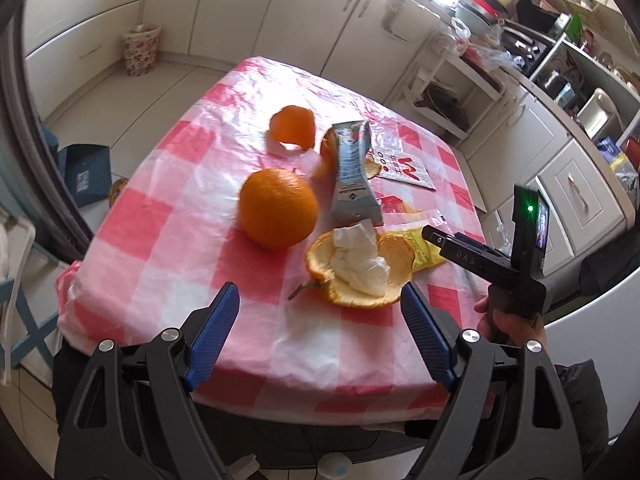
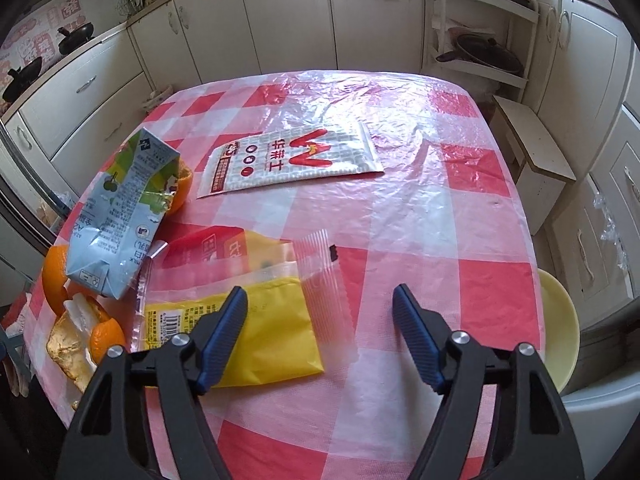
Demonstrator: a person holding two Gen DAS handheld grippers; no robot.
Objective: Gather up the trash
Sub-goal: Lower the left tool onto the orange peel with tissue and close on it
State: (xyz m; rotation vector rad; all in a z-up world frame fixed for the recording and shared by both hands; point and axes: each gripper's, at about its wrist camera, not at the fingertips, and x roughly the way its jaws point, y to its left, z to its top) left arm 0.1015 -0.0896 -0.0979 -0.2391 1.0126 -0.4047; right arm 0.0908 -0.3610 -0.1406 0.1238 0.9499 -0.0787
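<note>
On the worktop (image 1: 168, 184), orange (image 1: 278, 208) left, carton (image 1: 354, 172) right of it, peel (image 1: 360, 272) with tissue (image 1: 360, 260) near, wrapper (image 2: 288, 160) far right.

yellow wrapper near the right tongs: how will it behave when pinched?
The yellow wrapper is probably floppy and light: it lies flat and thin. Its glossy film may slip on the plastic tablecloth, and a clear bag overlapping it might drag along.

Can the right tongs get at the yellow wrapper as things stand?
Probably yes: the right tongs stand open right over the yellow wrapper, which lies flat on the tablecloth with nothing on top.
</note>
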